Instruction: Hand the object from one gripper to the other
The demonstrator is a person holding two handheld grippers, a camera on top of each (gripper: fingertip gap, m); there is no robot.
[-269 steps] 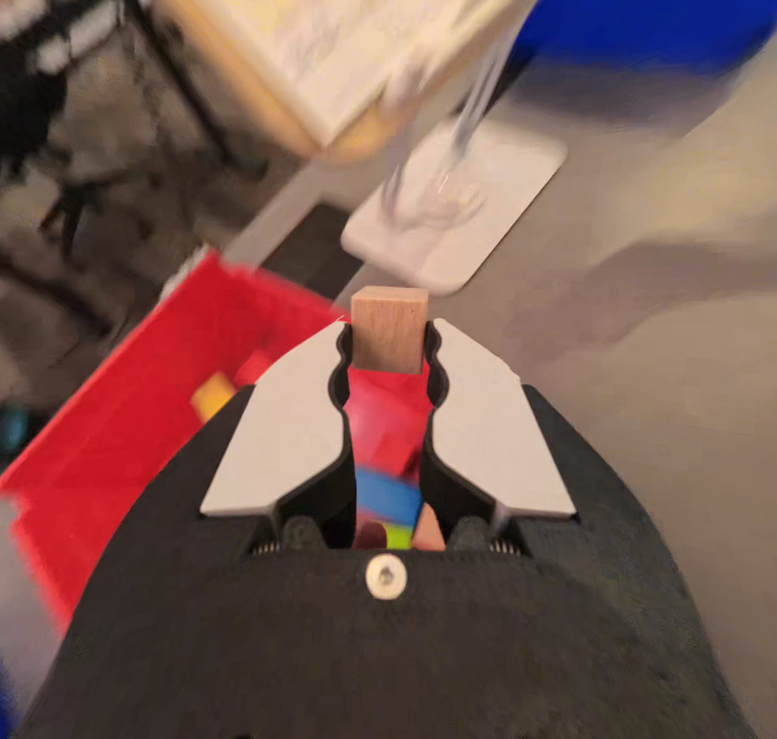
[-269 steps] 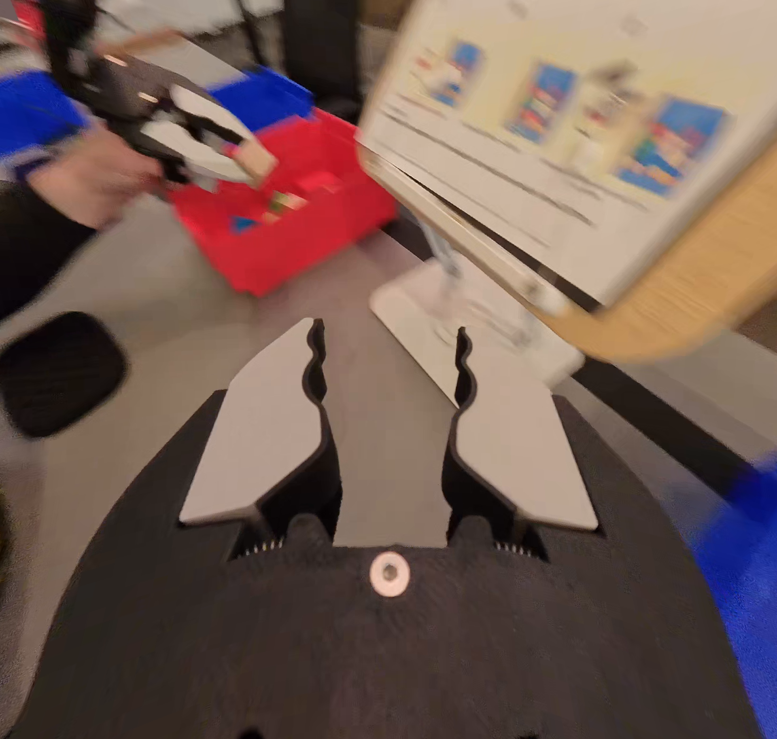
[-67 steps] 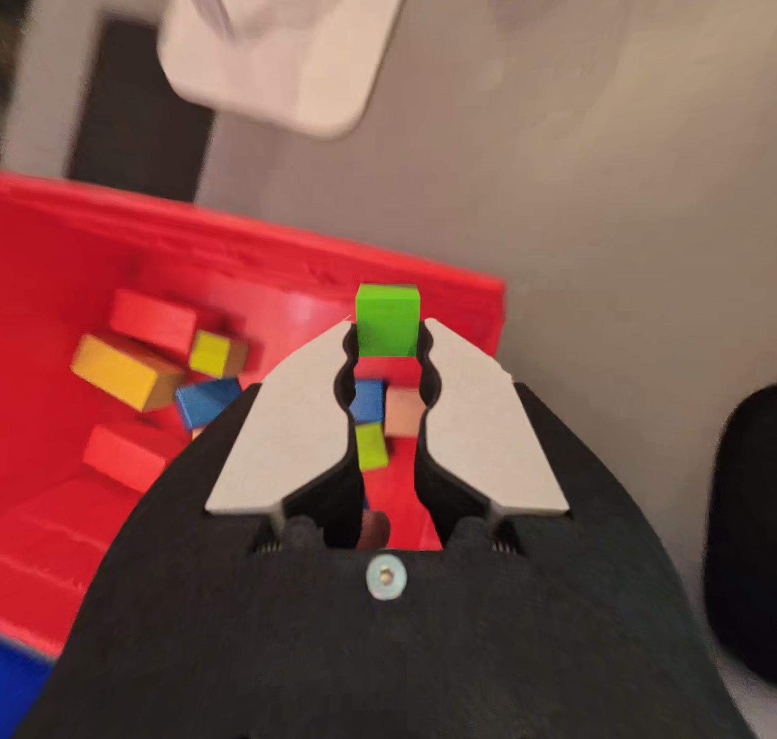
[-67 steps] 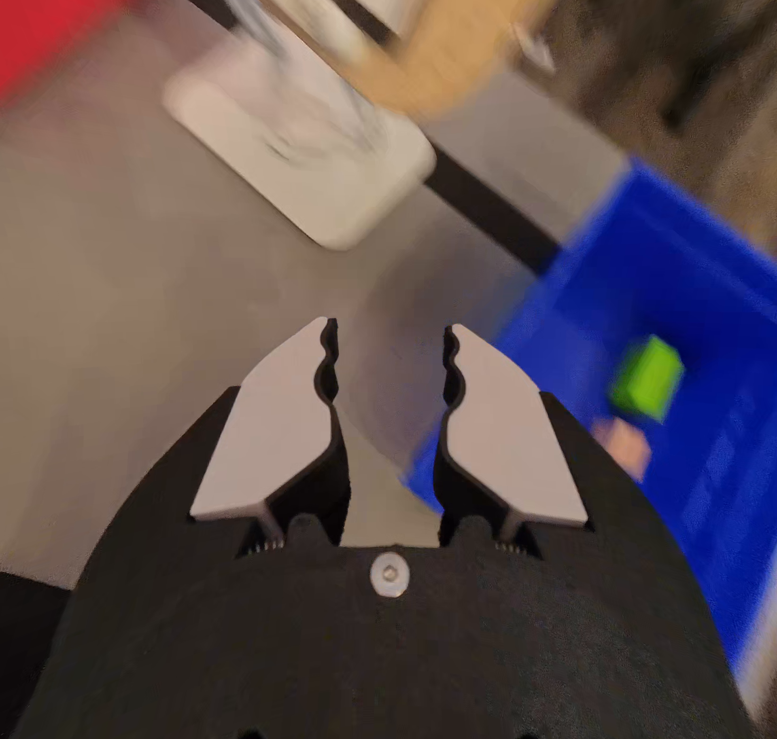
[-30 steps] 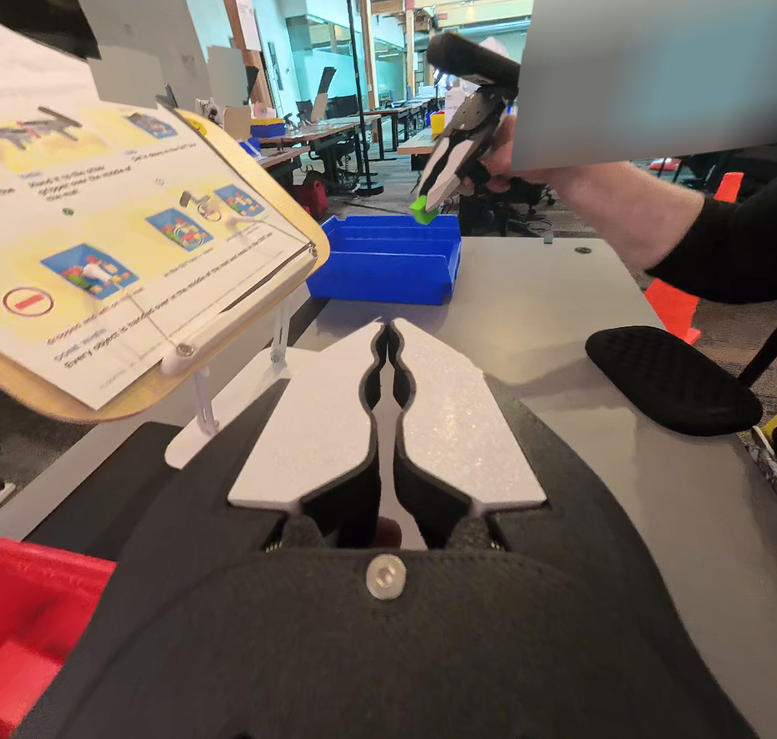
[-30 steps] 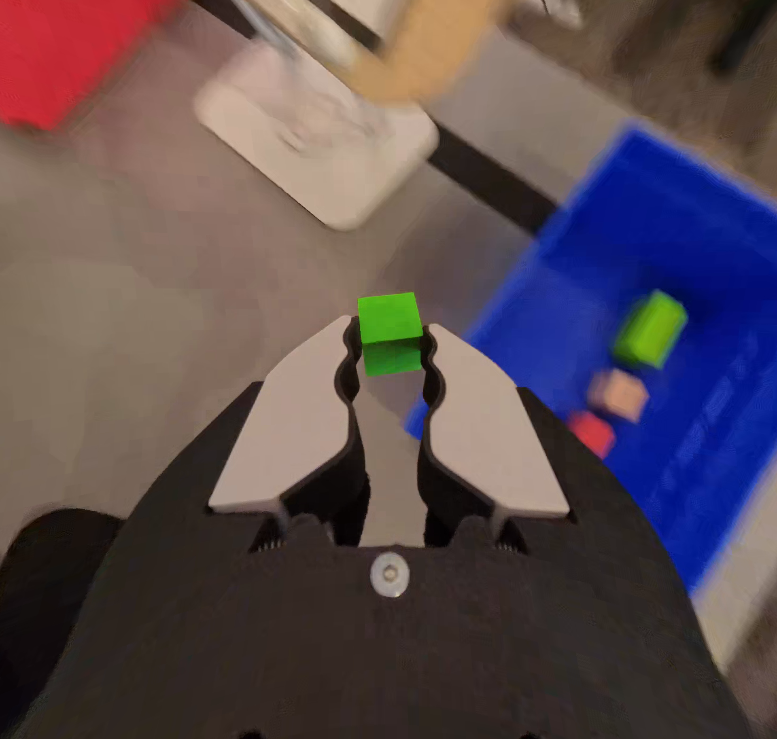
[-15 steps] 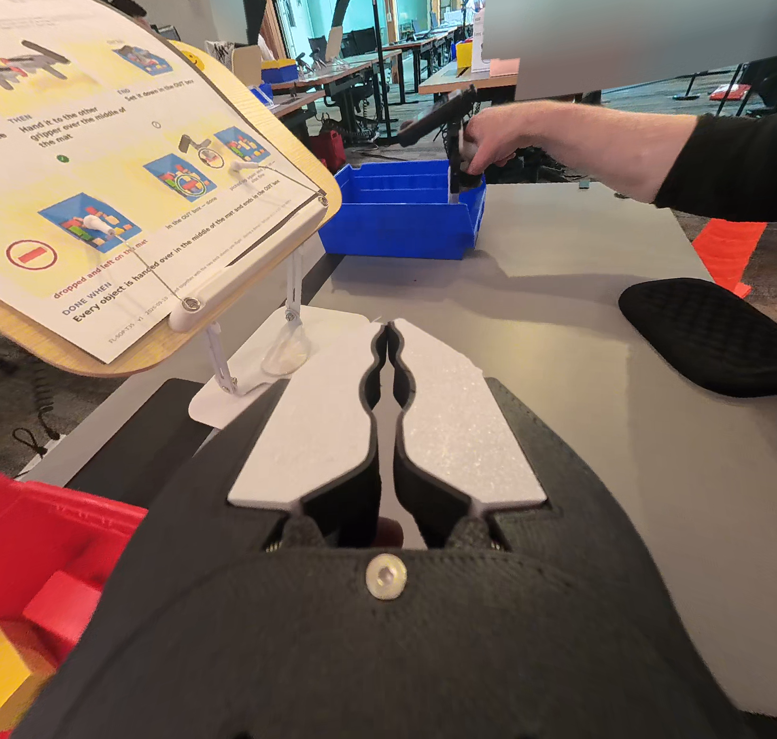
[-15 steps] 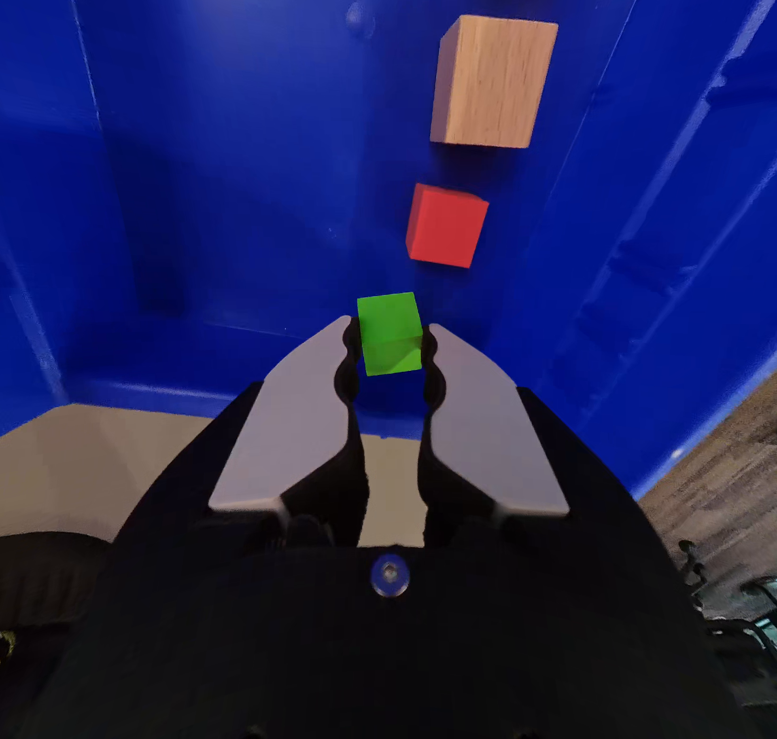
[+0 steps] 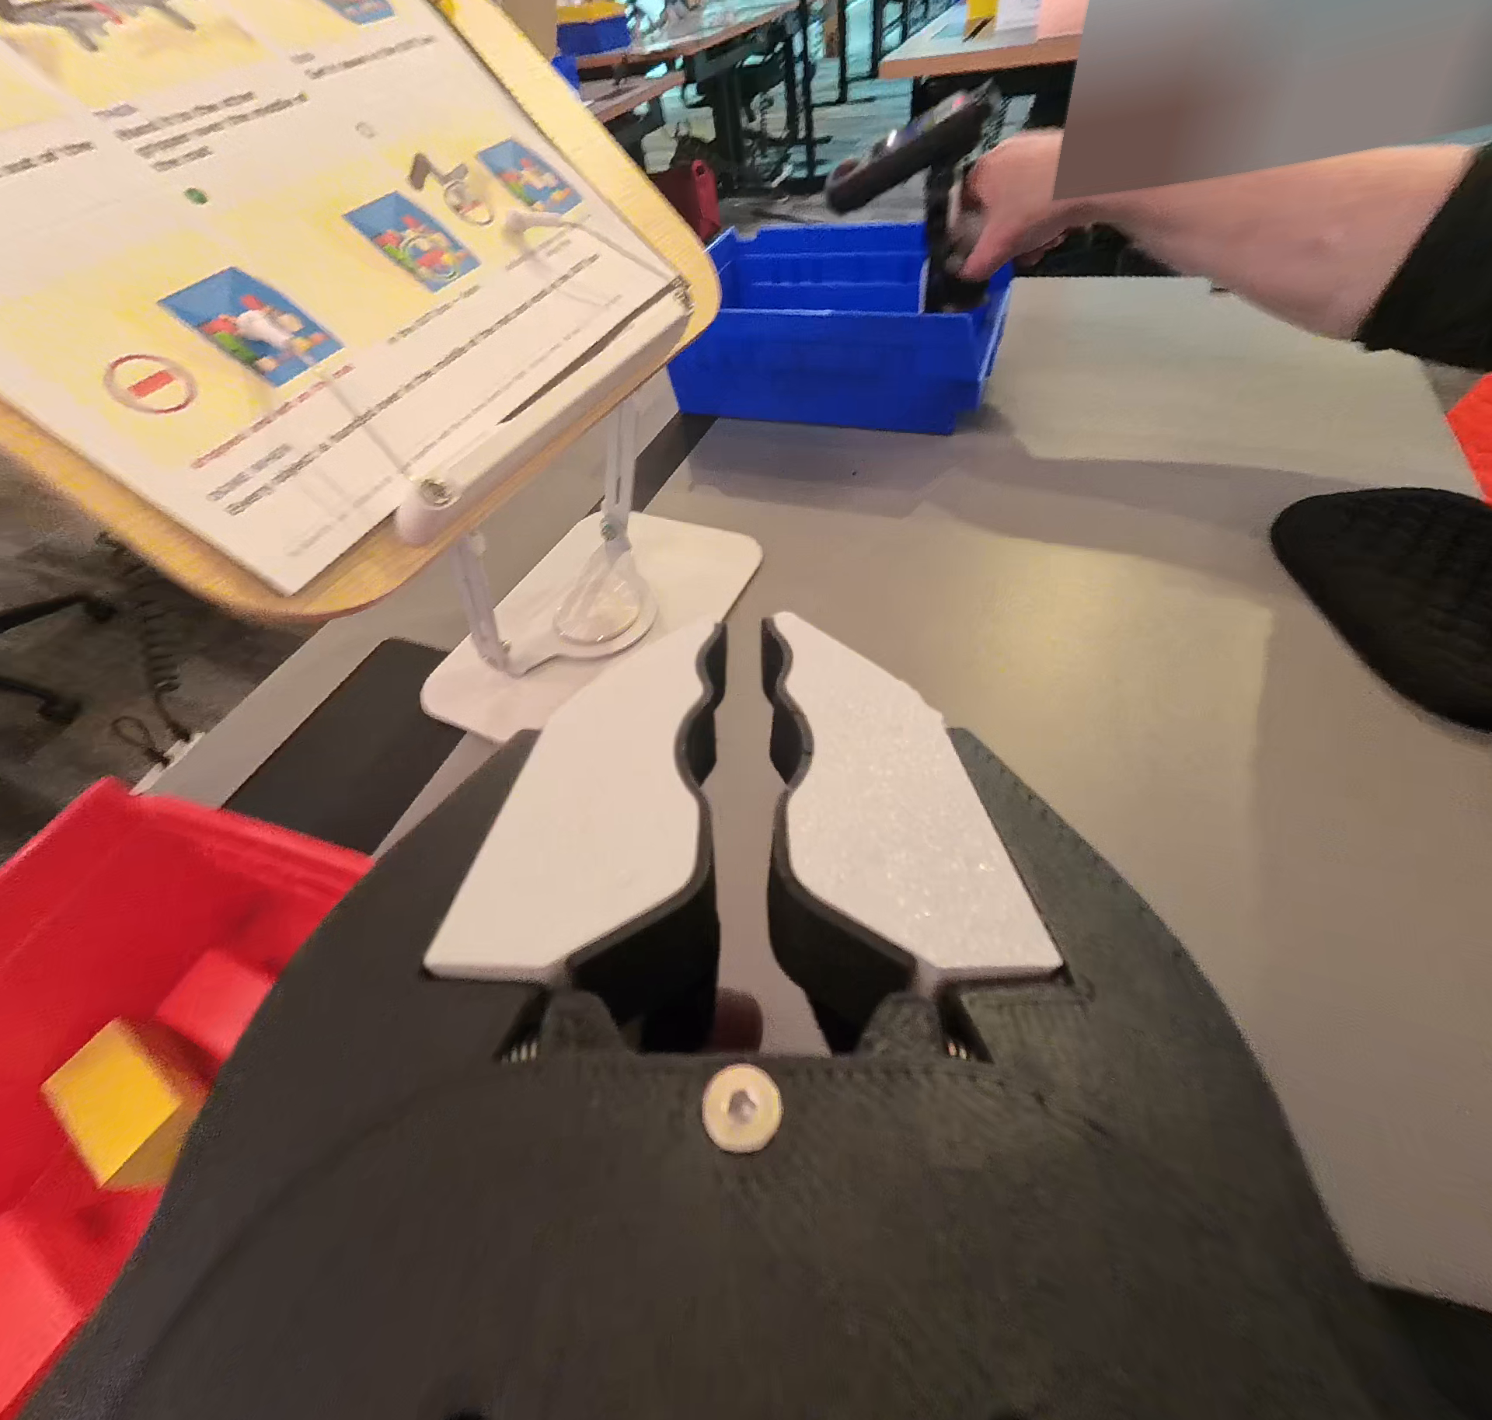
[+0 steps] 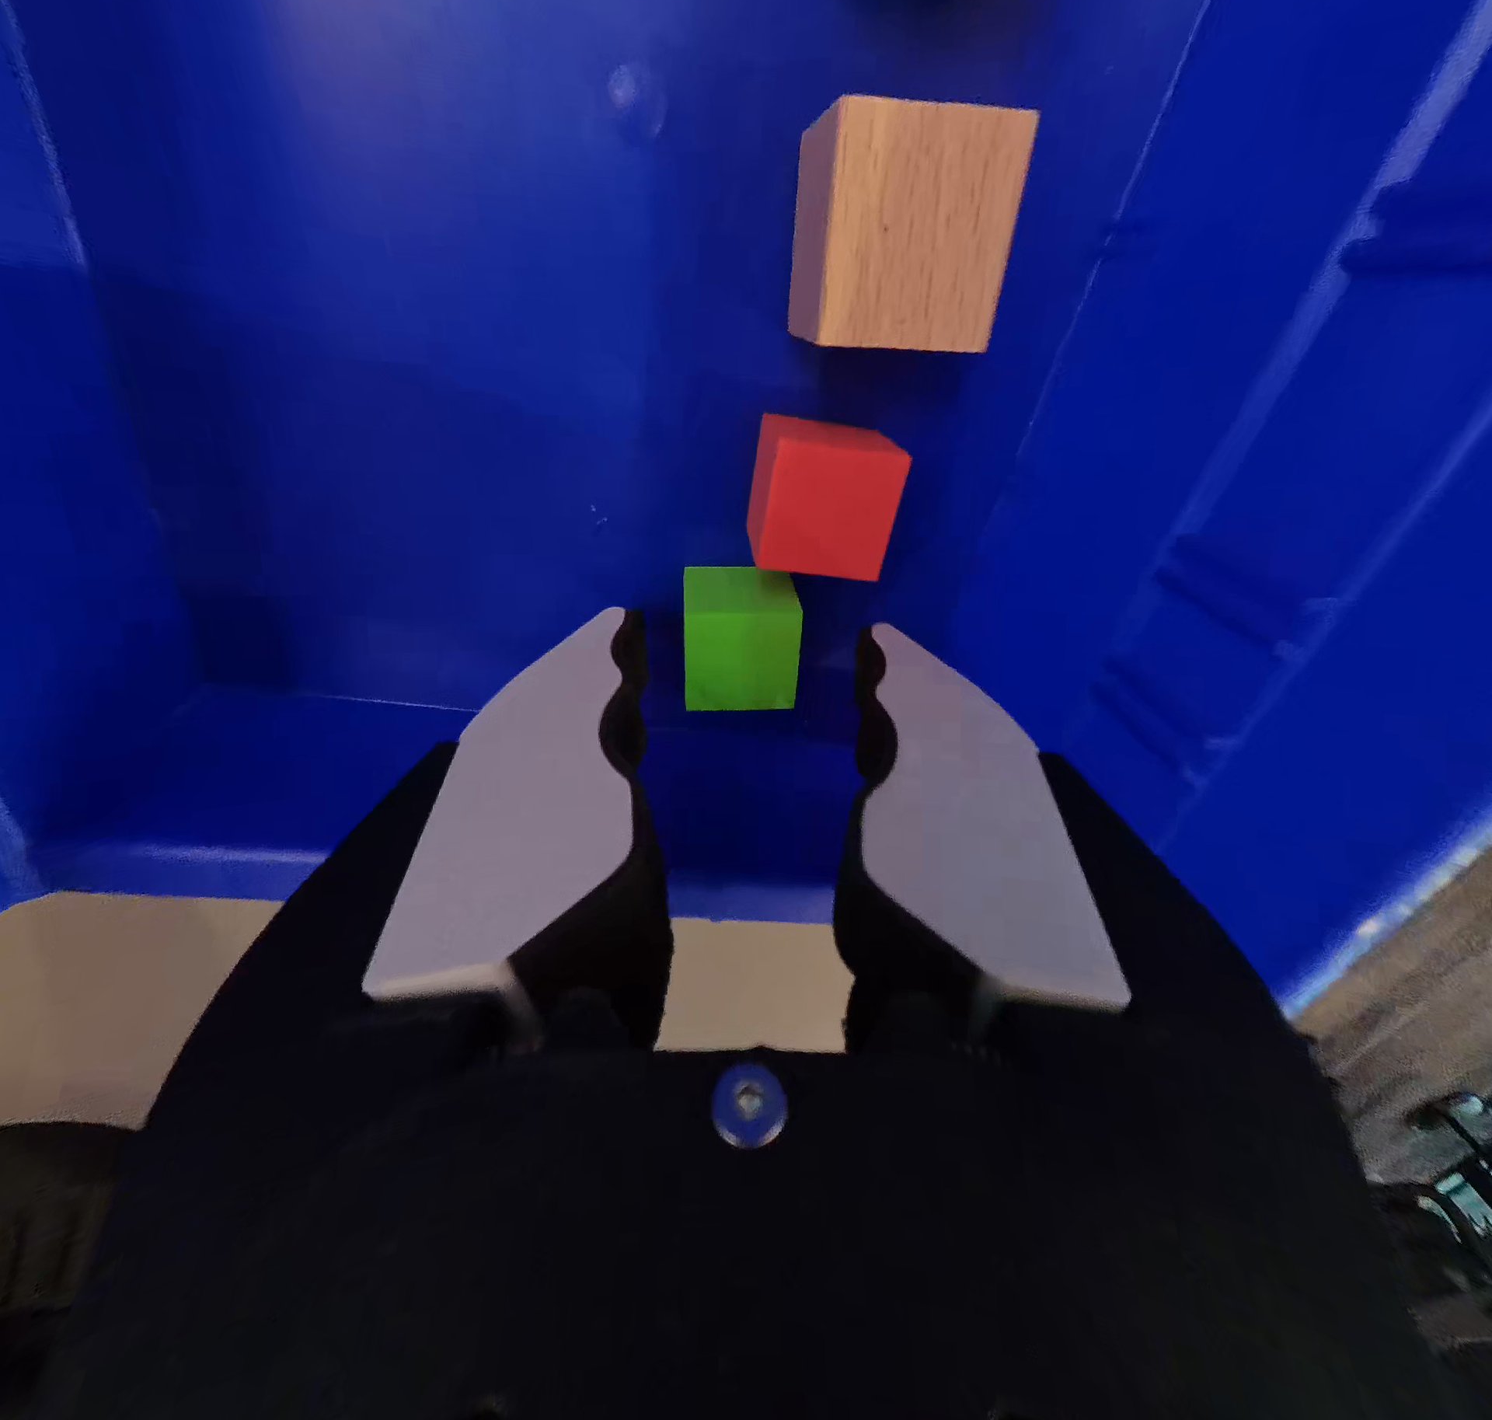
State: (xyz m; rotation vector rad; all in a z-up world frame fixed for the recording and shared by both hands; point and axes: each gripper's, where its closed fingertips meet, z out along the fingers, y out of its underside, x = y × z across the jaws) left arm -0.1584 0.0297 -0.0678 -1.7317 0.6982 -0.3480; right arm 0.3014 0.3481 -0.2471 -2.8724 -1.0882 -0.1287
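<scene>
Green cube (image 10: 741, 638) lying loose inside the blue bin (image 10: 323, 331).
Right gripper (image 10: 749, 630) is spread wide around the cube without touching it; a red cube (image 10: 827, 497) sits just beyond. Left gripper (image 9: 744, 629), well back from the bin, is slightly parted and bare.

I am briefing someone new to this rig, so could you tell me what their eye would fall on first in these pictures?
Most striking is the bright green cube inside the blue bin, standing between the spread fingers of the right gripper with a gap on each side. Just beyond it lie a red cube and a plain wooden block. In the left wrist view, the tilted instruction board dominates above the left gripper, which holds nothing.
</scene>
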